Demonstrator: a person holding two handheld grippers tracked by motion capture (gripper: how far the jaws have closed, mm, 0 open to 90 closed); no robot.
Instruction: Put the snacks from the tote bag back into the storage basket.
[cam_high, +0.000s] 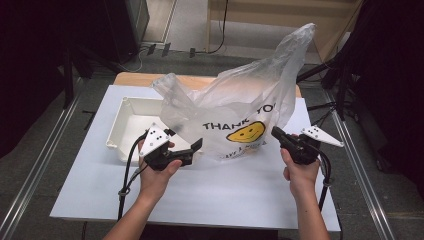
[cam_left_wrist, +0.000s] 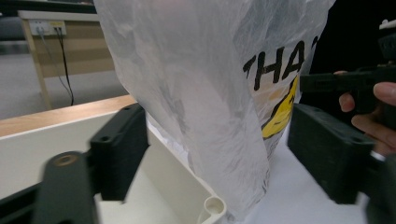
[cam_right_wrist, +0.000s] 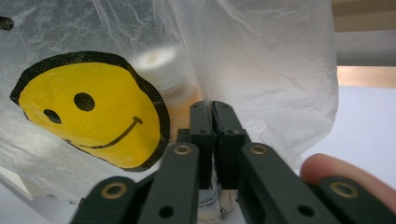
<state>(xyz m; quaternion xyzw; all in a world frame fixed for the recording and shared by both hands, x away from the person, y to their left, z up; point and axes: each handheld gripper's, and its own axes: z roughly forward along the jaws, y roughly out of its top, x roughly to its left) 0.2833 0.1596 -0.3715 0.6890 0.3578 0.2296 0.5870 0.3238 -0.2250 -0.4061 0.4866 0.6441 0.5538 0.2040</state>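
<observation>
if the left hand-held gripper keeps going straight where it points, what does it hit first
Most likely the plastic bag: it stands right between the open jaws of the left hand-held gripper, with the white tray corner just beneath. Depth is hard to judge.

Clear bag (cam_high: 235, 100), yellow smiley, black lettering; white tray (cam_high: 131, 120); black grippers

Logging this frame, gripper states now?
Left gripper: open, jaws either side of the bag.
Right gripper: shut, at the bag; pinching film cannot be told.
</observation>
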